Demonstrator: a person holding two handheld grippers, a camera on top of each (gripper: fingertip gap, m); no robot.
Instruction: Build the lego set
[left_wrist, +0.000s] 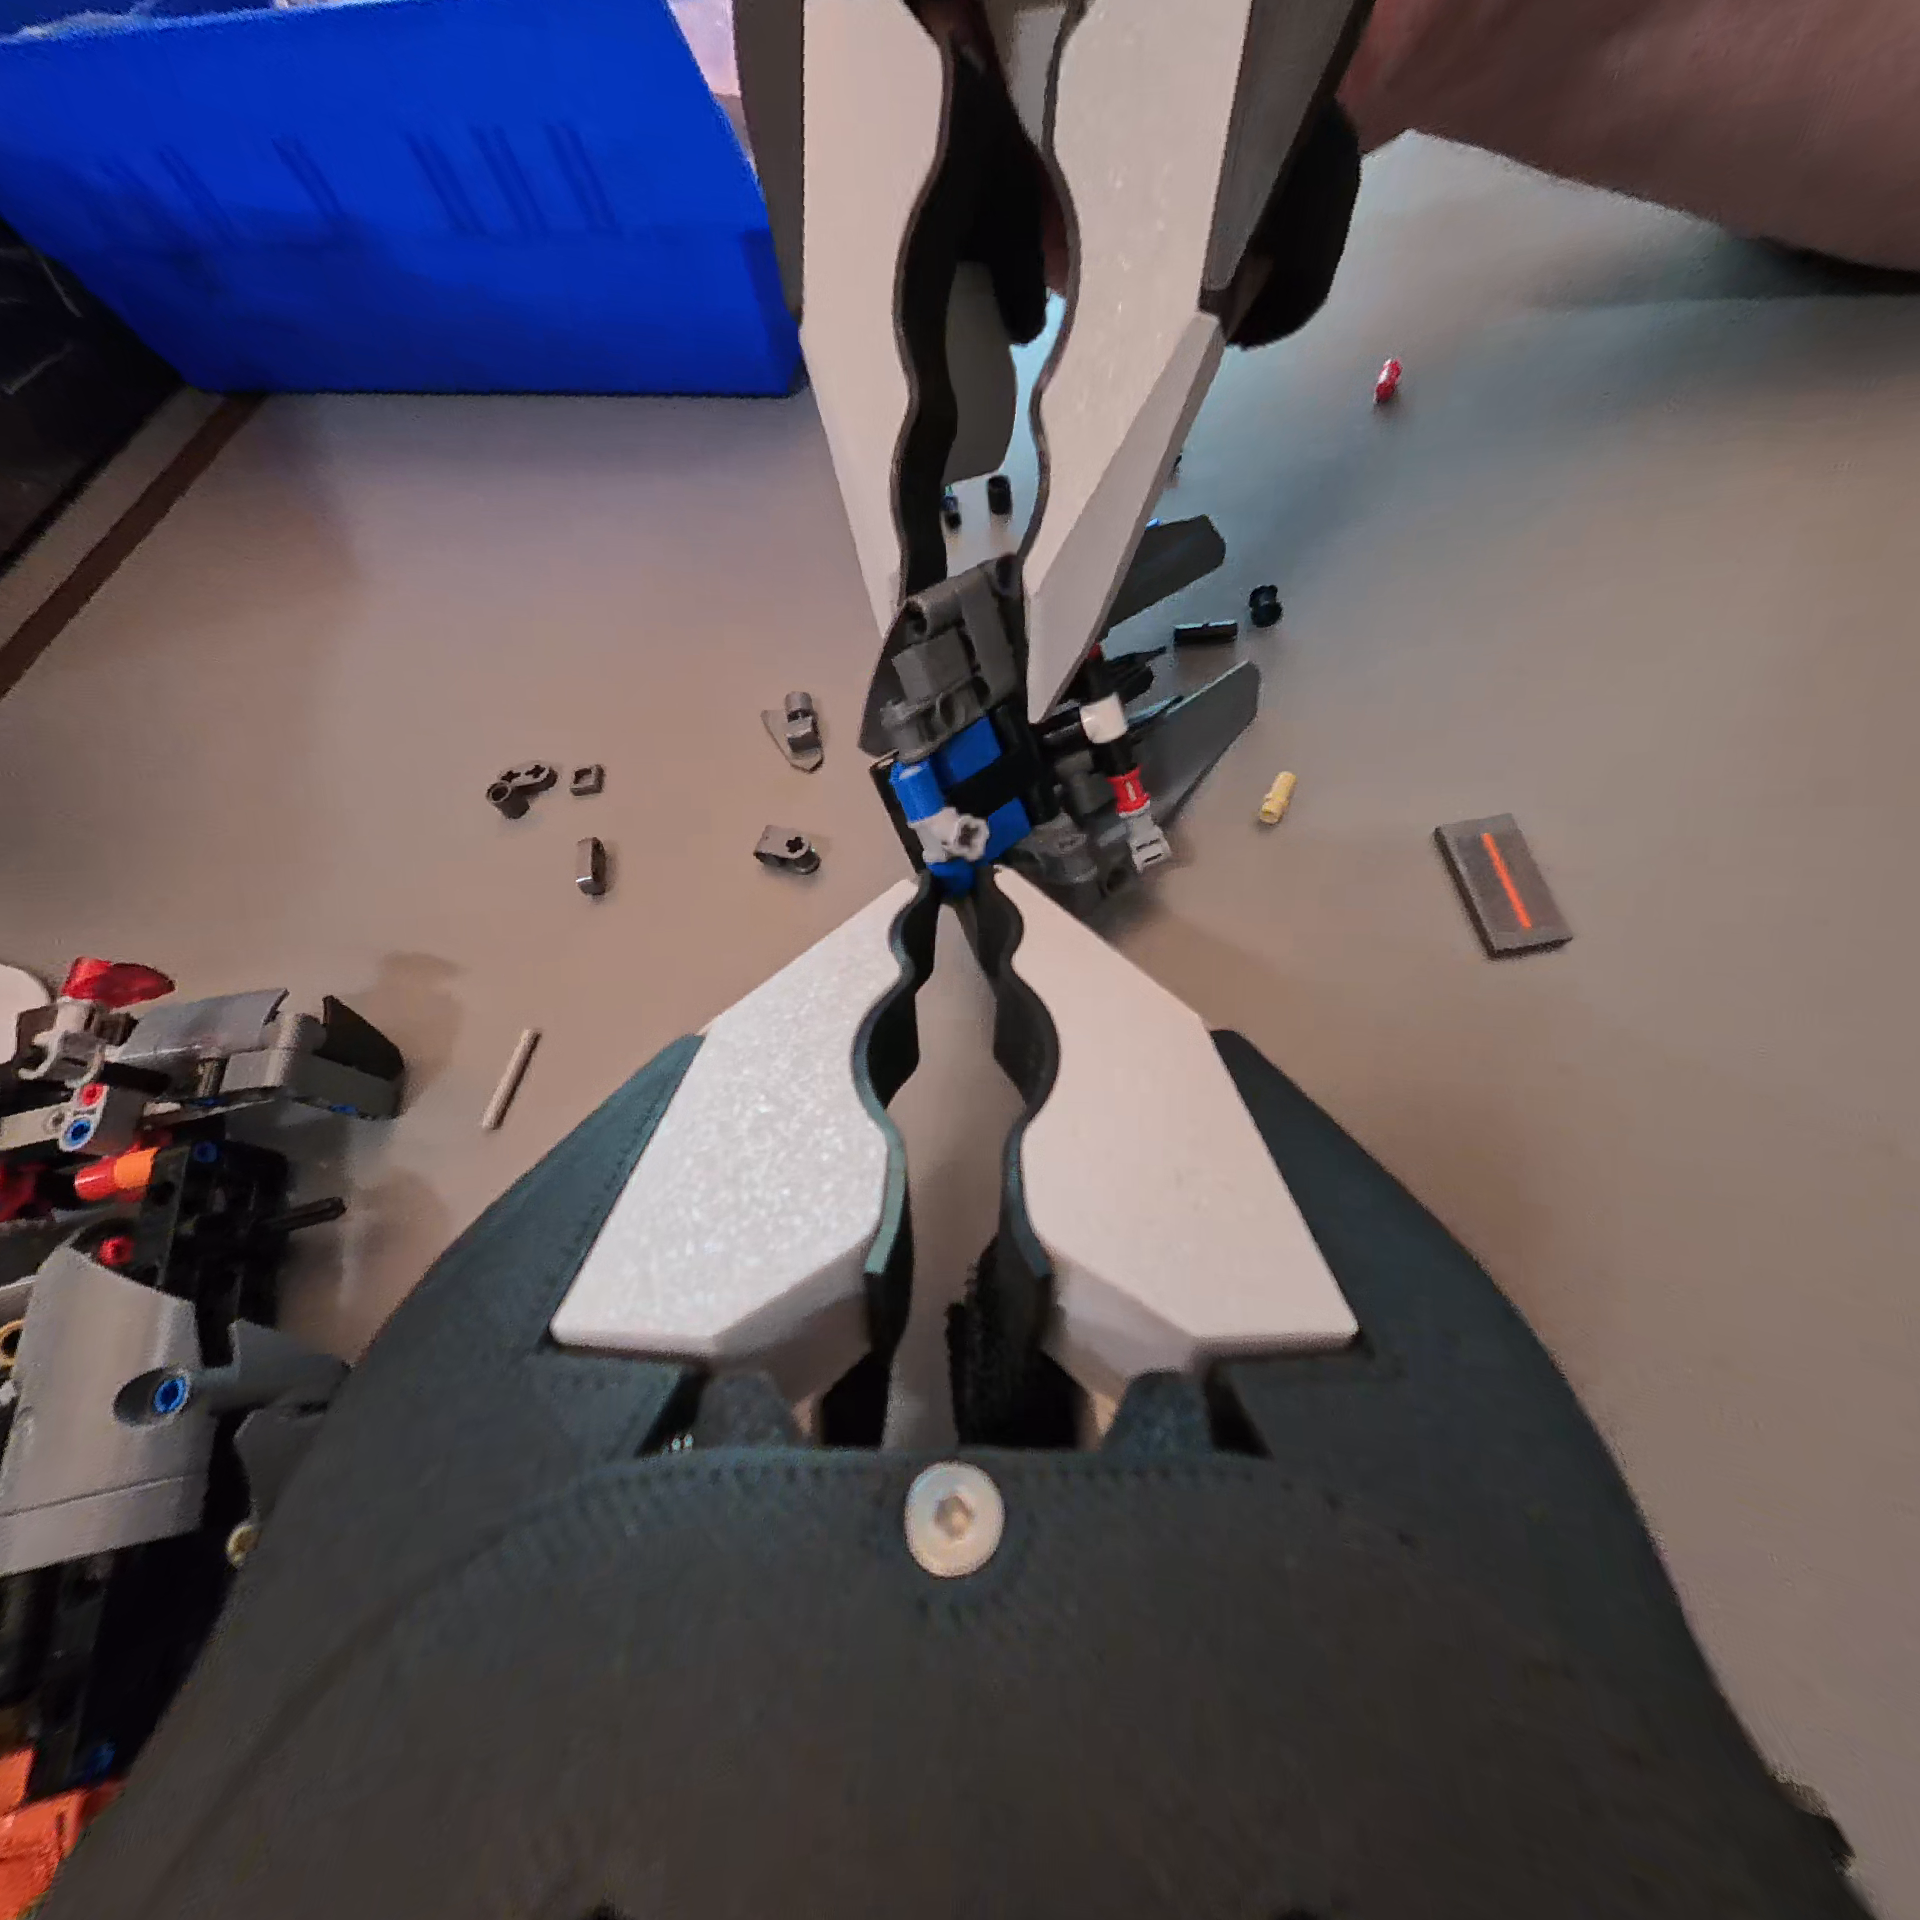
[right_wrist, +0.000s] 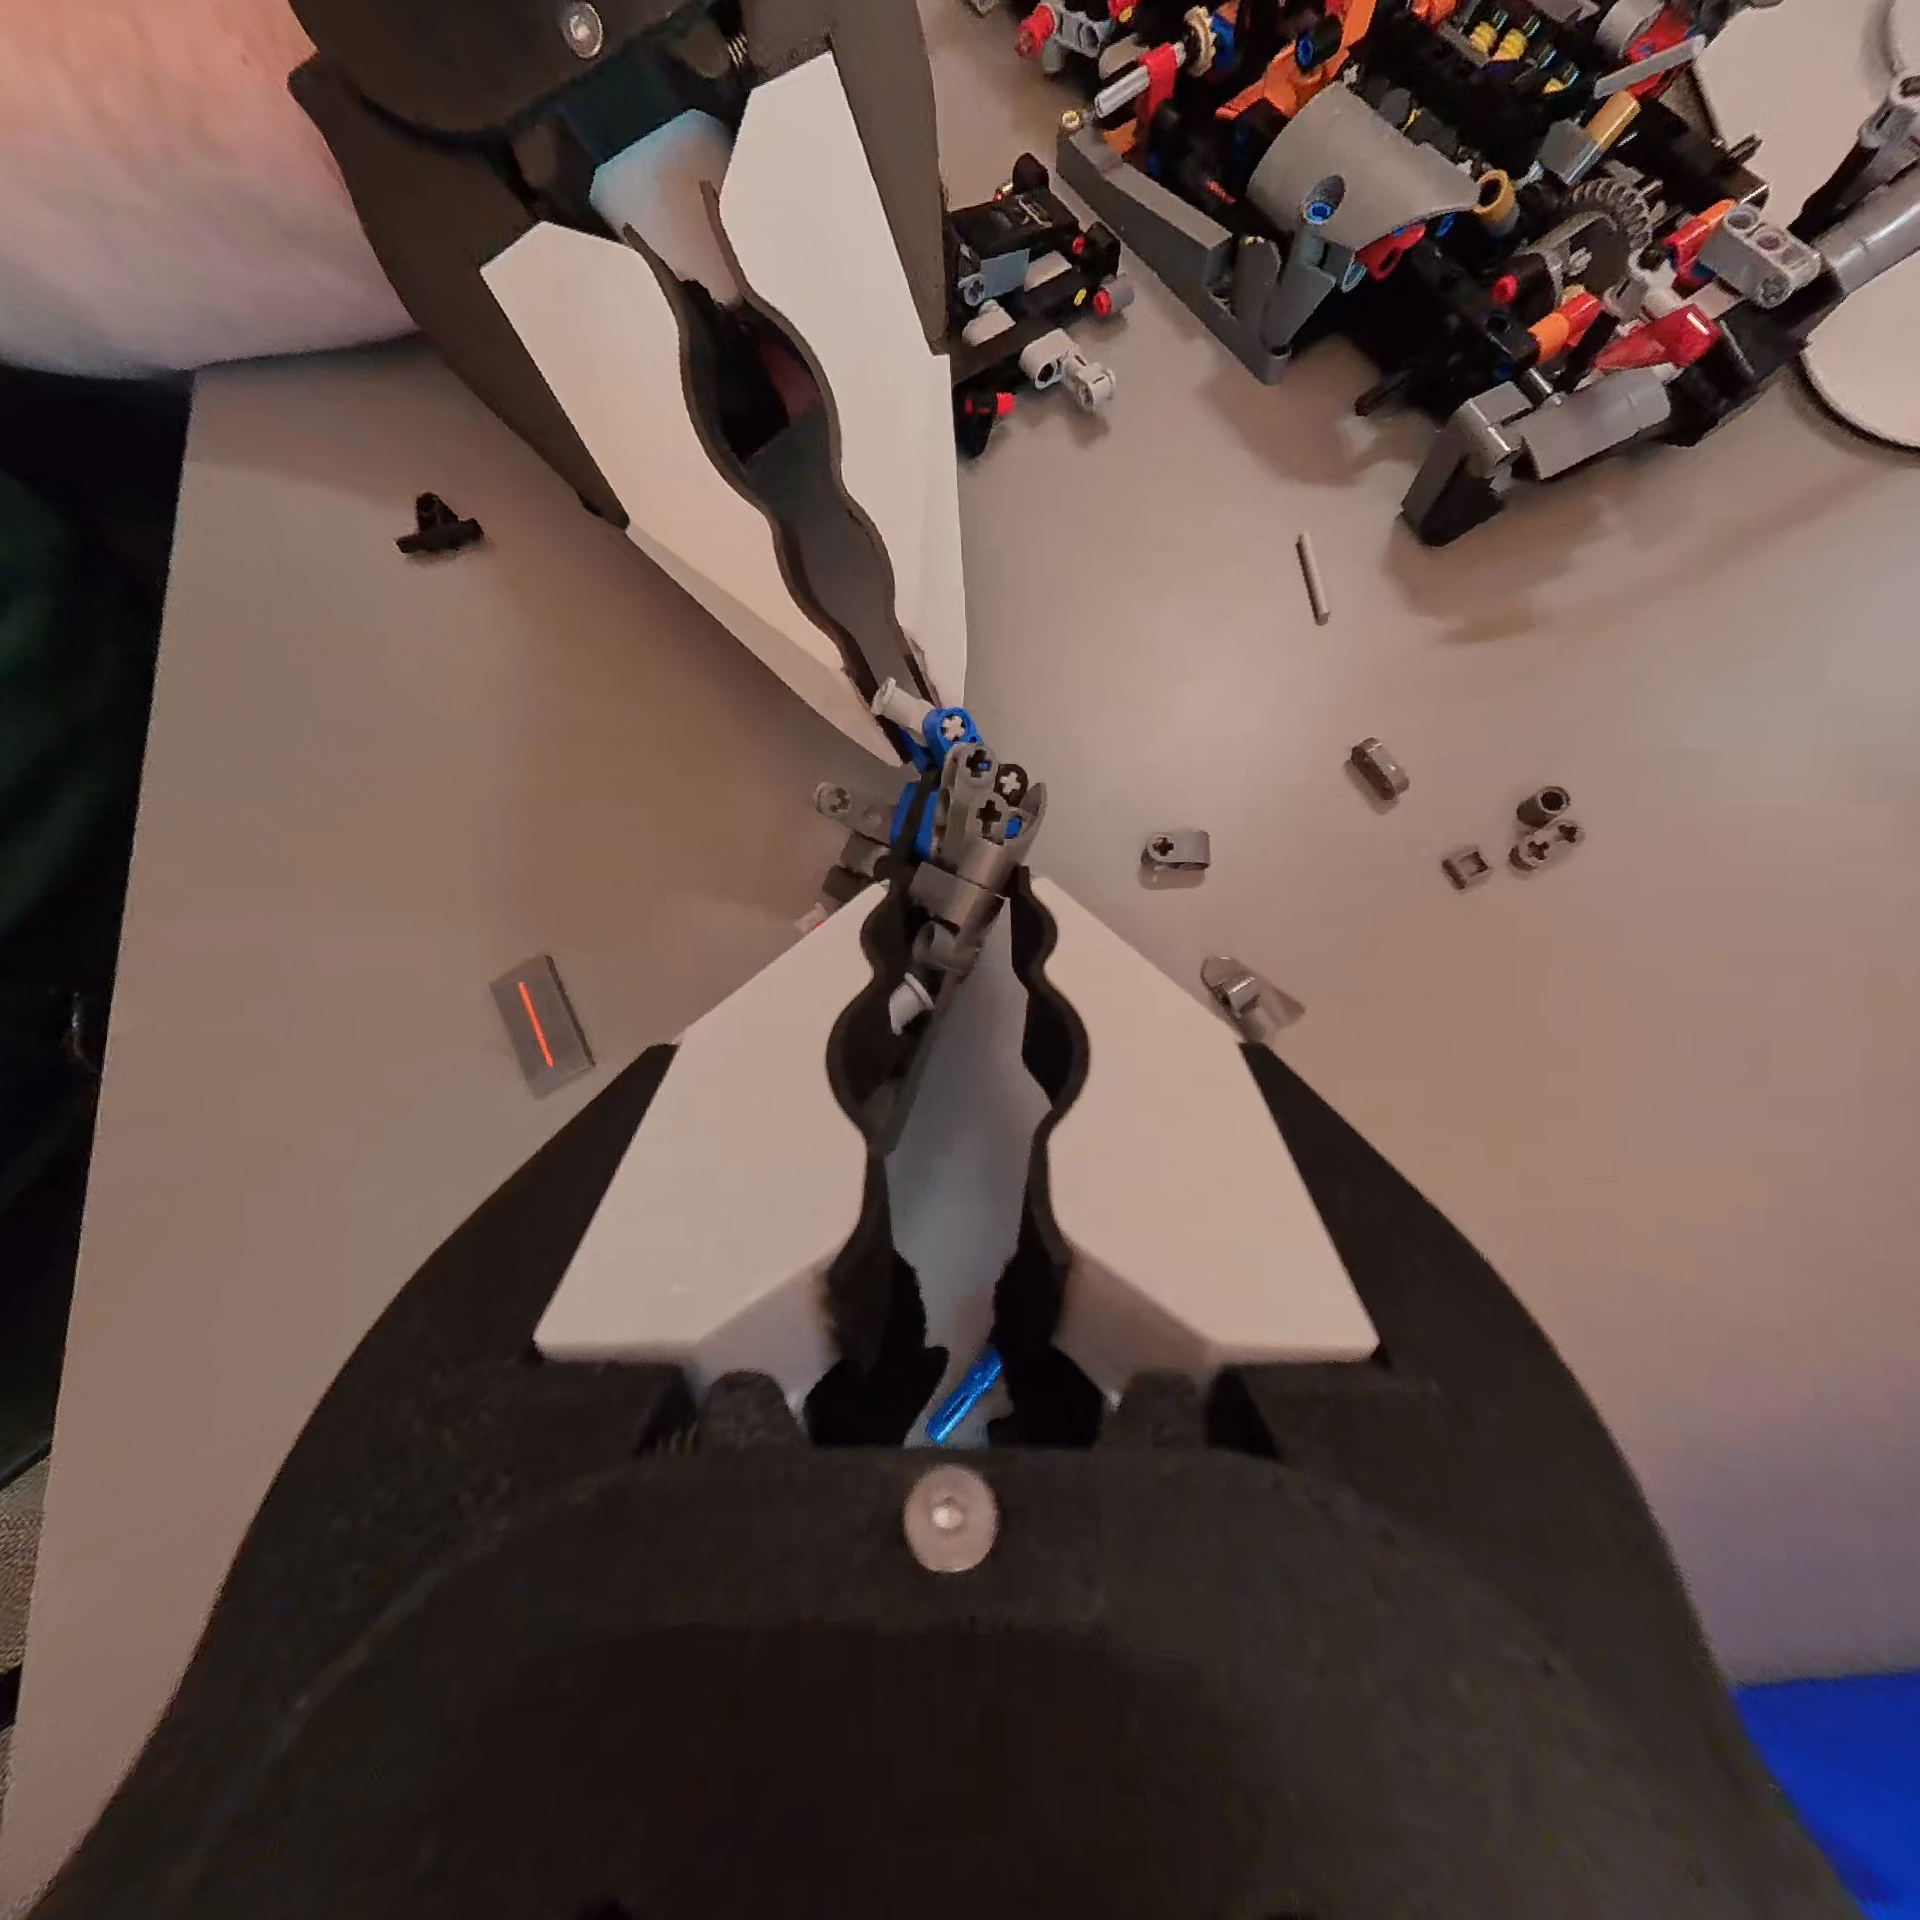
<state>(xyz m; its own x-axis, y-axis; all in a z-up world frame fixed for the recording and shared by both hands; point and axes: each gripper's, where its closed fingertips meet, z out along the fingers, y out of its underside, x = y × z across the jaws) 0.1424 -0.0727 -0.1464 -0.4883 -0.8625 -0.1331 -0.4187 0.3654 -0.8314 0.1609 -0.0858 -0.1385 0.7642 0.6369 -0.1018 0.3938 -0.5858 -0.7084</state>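
- A pale grey table (left_wrist: 312, 623) carries the work, with a blue bin (left_wrist: 416, 197) at its far left edge in the left wrist view.
- The small subassembly (left_wrist: 966, 758), a cluster of blue, dark grey and black pieces, is held above the table between the 2 grippers; its long axis runs from one gripper's tips to the other's, the dark grey panel end toward the right gripper and the blue end toward the left.
- The left gripper (left_wrist: 956, 888) is closed on the blue end, its tips nearly touching.
- The right gripper (right_wrist: 951, 894) is clamped on the dark grey end, which sits just inside its tips.
- Loose dark grey connectors (left_wrist: 540, 790) lie scattered on the table to the left of the subassembly, and a thin grey axle (left_wrist: 509, 1081) lies nearer the left gripper.
- A dark tile with an orange stripe (left_wrist: 1501, 883) and a small tan pin (left_wrist: 1278, 798) lie to the right.
- The large partly built model (right_wrist: 1455, 229), grey, black, red and orange, stands well apart from the held piece.
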